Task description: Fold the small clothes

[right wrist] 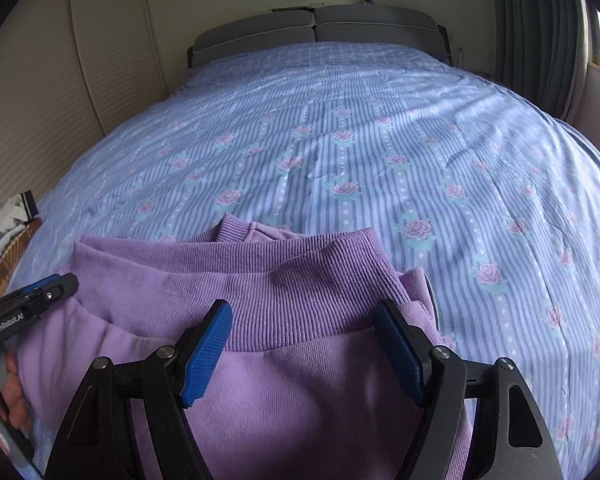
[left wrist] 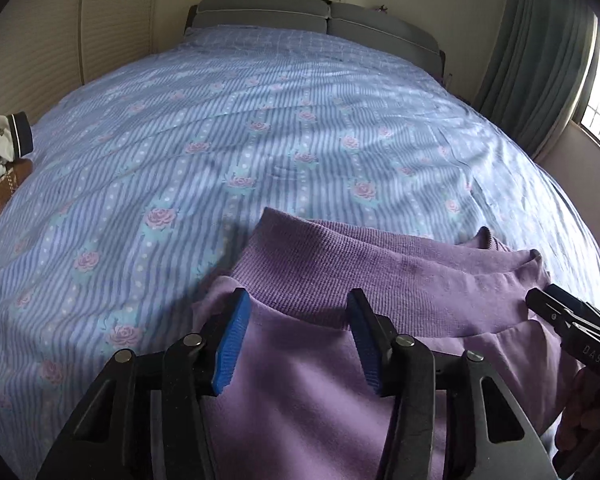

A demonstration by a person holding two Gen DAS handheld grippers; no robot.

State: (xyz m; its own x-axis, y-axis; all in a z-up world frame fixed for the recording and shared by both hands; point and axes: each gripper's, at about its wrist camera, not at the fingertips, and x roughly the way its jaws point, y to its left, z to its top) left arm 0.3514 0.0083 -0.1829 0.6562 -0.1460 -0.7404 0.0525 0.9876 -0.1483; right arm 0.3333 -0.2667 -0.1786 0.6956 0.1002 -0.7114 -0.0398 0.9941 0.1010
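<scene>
Garment: purple cotton sweatshirt with ribbed hem band [left wrist: 340, 360], lying on the bed in the lower centre of both views; the ribbed band [right wrist: 284, 292] runs across the frame with smooth fabric below it.
Garment, far side: a second ribbed edge [right wrist: 236, 226] shows past the band, toward the headboard.
Left claw [left wrist: 298, 318]: blue-padded fingers apart, over the sweatshirt at the seam between band and body; fabric shows between the fingers, the pads do not press on it.
Left claw, in the right wrist view: its black tip [right wrist: 56, 286] enters at the left edge, at the garment's left side.
Right claw [right wrist: 304, 328]: blue-padded fingers wide apart, over the band's lower seam; fabric between them, not pinched.
Right claw, in the left wrist view: its black tip [left wrist: 556, 306] enters at the right edge, over the garment's right side.
Hands: part of a hand [right wrist: 16, 392] at the lower left edge of the right wrist view; another [left wrist: 580, 412] at the lower right edge of the left wrist view.
Bed: blue striped bedspread with pink roses [left wrist: 260, 128], grey padded headboard [right wrist: 316, 32] at the top centre.
Other cloth: white printed garment with a dark cuff [left wrist: 4, 144] at the left edge, on a brown checked cloth [left wrist: 4, 188].
Surroundings: green curtain [left wrist: 540, 60] and window at the upper right.
</scene>
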